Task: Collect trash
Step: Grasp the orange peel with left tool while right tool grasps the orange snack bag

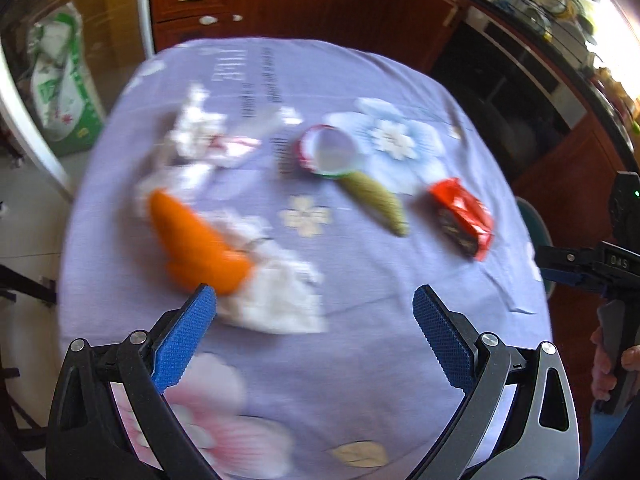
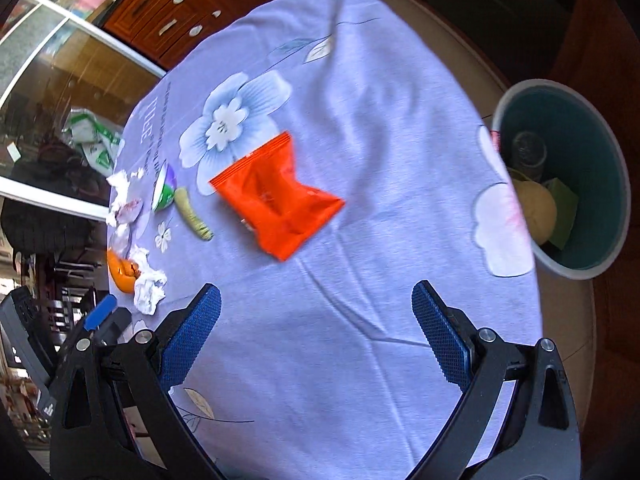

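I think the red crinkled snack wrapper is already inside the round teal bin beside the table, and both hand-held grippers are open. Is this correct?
Not quite. The red crinkled snack wrapper lies on the lilac flowered tablecloth, not in the round teal bin, as the right wrist view shows. The left hand-held gripper and right hand-held gripper are indeed open.

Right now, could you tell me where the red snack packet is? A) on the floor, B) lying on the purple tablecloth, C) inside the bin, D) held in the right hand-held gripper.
B: the red snack packet lies flat on the purple tablecloth, ahead of the open, empty right hand-held gripper, while the bin stands off the table's edge holding other rubbish.
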Tool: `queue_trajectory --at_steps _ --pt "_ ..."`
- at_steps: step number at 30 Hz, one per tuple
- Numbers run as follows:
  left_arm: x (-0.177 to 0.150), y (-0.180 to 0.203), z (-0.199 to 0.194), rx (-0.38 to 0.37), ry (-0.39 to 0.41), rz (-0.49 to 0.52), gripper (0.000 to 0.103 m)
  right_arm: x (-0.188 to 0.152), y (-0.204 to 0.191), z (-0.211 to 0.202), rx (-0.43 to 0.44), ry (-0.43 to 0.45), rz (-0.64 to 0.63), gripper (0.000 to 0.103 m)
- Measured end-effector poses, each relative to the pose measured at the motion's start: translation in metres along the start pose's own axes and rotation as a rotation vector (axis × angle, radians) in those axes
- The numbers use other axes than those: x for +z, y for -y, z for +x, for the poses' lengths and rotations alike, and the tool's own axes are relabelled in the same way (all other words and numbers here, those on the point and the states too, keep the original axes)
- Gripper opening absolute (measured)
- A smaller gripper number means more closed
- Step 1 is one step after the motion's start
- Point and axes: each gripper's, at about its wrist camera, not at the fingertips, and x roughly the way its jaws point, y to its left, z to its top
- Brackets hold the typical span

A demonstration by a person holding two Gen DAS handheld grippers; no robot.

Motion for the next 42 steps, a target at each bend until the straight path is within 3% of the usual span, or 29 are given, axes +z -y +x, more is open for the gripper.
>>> queue_trajectory --at_steps 4,7,18,22,24,31,34,36,37,42 --pt "-0.001 -0.052 0.001 0.042 -0.007 -0.073 0.099 0.002 -0.017 0.013 -0.002 -0.025 -0.029 0.092" --pt "-0.002 -0.069 0.003 0.045 -0.022 -0.091 0.099 0.006 -0.023 0.020 -0.022 -0.023 -0.039 0.092" --pt "0.007 -0.065 0.038 0.023 -0.068 -0.061 0.097 0.035 -0.038 0.052 -0.160 0.018 -0.119 0.092" --pt "0.010 -0.064 0.043 -0.009 -0.062 -0.052 0.056 0.042 -0.044 0.066 -0.190 0.006 -0.167 0.092" --pt "0.010 -0.063 0.039 -0.009 -0.044 -0.043 0.047 0.044 -0.050 0.073 -0.209 0.003 -0.201 0.092" --pt "0.002 -0.068 0.029 -0.047 -0.059 -0.066 0.042 0.046 -0.061 0.087 -0.256 0.053 -0.293 0.092" --pt "-0.005 -0.071 0.025 -0.067 -0.074 -0.081 0.044 0.040 -0.062 0.088 -0.295 0.089 -0.328 0.072" --pt "-0.009 -0.073 0.024 -0.068 -0.082 -0.088 0.046 0.033 -0.067 0.085 -0.289 0.100 -0.377 0.049" --pt "-0.010 -0.073 0.025 -0.065 -0.084 -0.091 0.048 0.028 -0.069 0.083 -0.282 0.096 -0.395 0.043" --pt "-0.013 -0.075 0.020 -0.042 -0.073 -0.116 0.052 0.009 -0.075 0.079 -0.204 0.061 -0.409 0.043"
